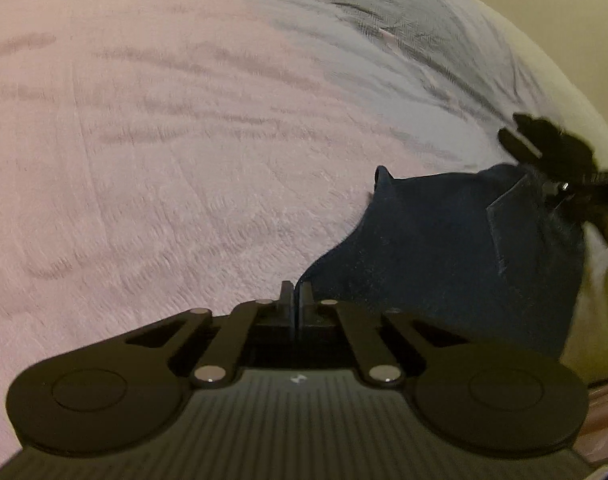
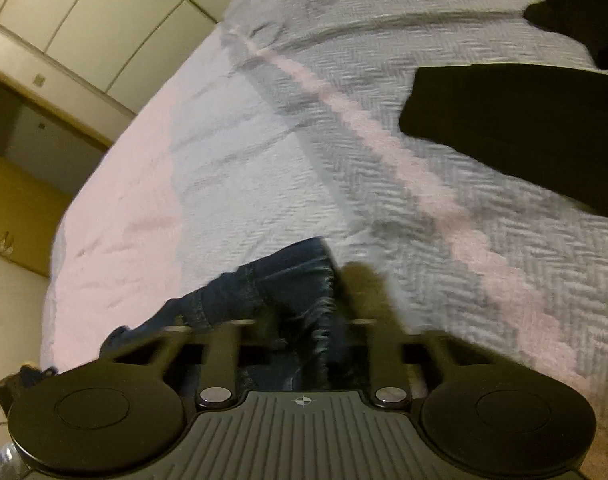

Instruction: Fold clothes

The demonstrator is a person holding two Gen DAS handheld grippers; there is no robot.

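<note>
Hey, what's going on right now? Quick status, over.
Left gripper shut on jeans. Right gripper shut on the frayed end, jeans lifted over bedspread. Dark folded garment lies ahead on the bed, apart.

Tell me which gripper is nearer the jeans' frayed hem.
Right. The frayed hem sits between the right gripper's fingers; the left gripper holds the jeans at a far corner.

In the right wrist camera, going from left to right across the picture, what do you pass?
Cupboard doors → pale bedspread → blue jeans in the right gripper → pink stripe running down the bedspread → flat dark folded garment.
</note>
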